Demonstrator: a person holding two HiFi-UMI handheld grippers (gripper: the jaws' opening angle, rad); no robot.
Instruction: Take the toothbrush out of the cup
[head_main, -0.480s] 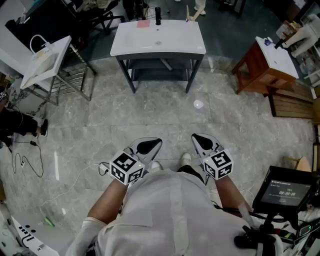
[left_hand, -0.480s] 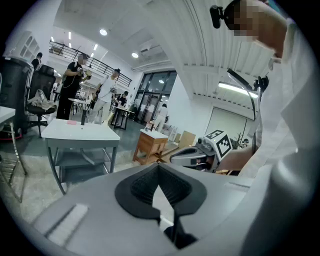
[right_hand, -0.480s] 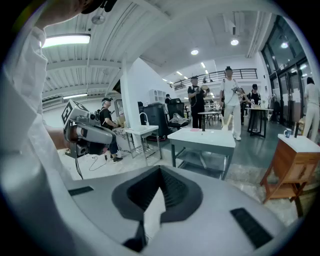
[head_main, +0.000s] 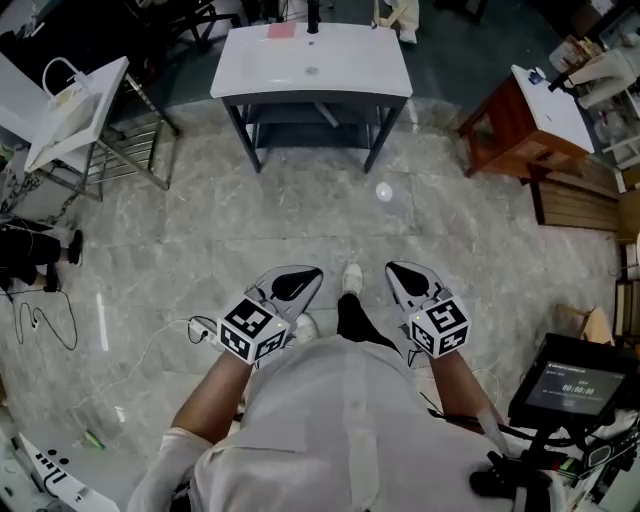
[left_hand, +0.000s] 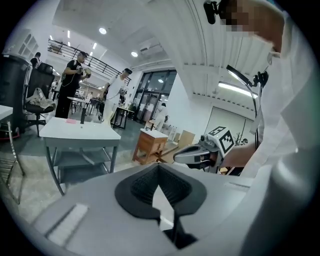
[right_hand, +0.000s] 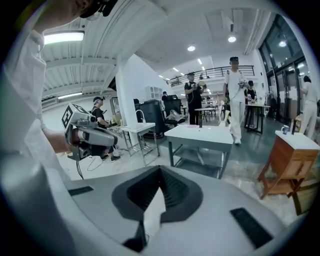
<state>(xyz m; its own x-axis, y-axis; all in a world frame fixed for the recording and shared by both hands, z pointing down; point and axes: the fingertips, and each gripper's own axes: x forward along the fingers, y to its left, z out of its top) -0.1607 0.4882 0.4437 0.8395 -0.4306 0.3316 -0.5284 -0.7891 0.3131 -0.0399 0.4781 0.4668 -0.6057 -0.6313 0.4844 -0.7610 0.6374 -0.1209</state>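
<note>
Approach with 2 empty grippers

Left gripper and right gripper are each pressed together on nothing and carried low at the waist, likely for the walk to the white surface well ahead. The dark upright item there may be the cup; toothbrush too small to tell.

Head view: up high, aimed steeply down at the floor, counter far off at top | Left gripper view: low, looking along the left hand-held gripper toward that distant counter | Right gripper view: likewise from the right hand-held gripper | Shared: counter in all three; each gripper view catches the other hand-held gripper
</note>
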